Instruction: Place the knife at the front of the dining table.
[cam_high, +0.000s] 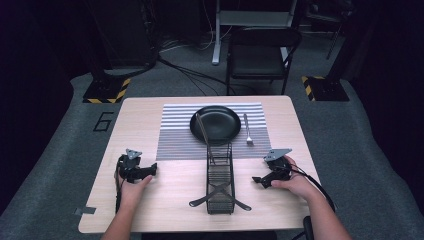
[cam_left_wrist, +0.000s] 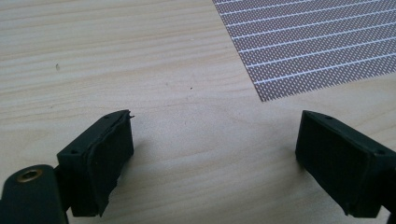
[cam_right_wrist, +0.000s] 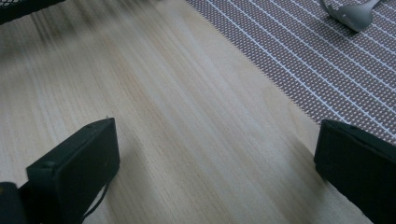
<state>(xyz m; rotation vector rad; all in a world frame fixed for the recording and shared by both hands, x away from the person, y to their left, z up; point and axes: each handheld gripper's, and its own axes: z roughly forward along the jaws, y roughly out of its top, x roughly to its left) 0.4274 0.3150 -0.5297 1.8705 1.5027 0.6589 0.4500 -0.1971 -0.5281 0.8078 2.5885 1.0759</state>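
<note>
A pale wood-grain table (cam_high: 150, 200) stands on grey carpet (cam_high: 60, 150) in a dark room, a folding chair (cam_high: 260, 52) beyond its far edge. A woven striped placemat (cam_high: 175, 135) lies at the far middle, bearing a round black plate (cam_high: 216, 124) with a steel fork (cam_high: 247, 131) just right of it. A black wire caddy (cam_high: 220, 182) sits near-centre, a utensil leaning up from it. The left gripper (cam_high: 150, 170) rests near the left edge, the right gripper (cam_high: 259, 181) near the right; both have jaws spread wide over bare wood, holding nothing.
</note>
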